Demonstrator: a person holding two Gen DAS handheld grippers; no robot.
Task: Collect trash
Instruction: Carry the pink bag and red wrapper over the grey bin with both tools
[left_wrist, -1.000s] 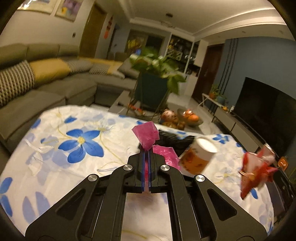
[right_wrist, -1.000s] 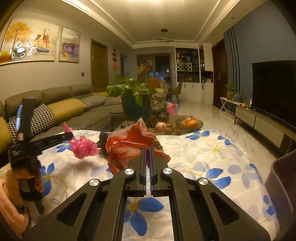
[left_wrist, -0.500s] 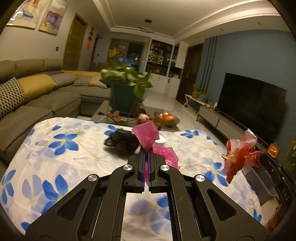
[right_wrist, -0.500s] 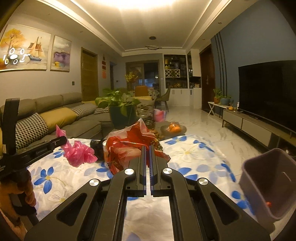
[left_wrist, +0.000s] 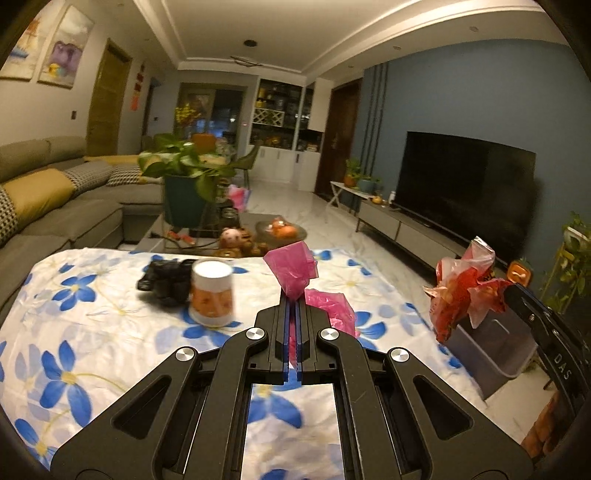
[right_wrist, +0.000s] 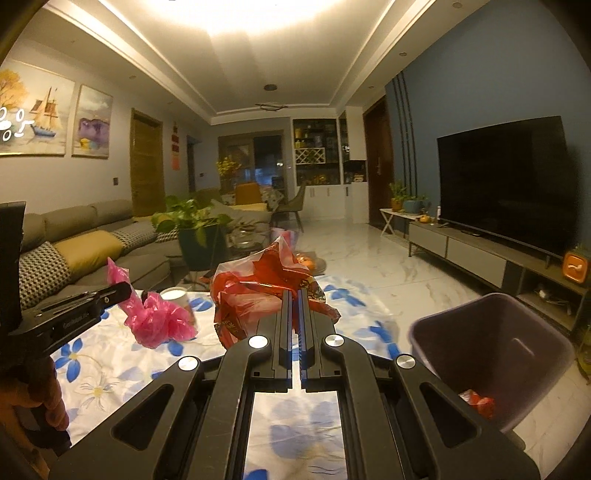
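My left gripper (left_wrist: 292, 300) is shut on a crumpled pink plastic bag (left_wrist: 293, 271), held above the flowered table; from the right wrist view the same pink bag (right_wrist: 159, 321) hangs at the left gripper's tip. My right gripper (right_wrist: 293, 295) is shut on a red and white plastic bag (right_wrist: 266, 284), which shows in the left wrist view as the red bag (left_wrist: 465, 291) over the bin's edge. A grey trash bin (right_wrist: 491, 358) stands off the table's right side with a red scrap (right_wrist: 476, 400) inside.
On the blue-flowered tablecloth (left_wrist: 92, 332) stand a white and orange cup (left_wrist: 212, 293) and a dark crumpled object (left_wrist: 164, 278). Beyond are a potted plant (left_wrist: 184, 184), a sofa (left_wrist: 48, 206), a TV unit (left_wrist: 465, 192) and marble floor.
Both grippers have swung right with their bags still gripped. The bin has come closer in the right wrist view, and the red bag now hangs by the bin.
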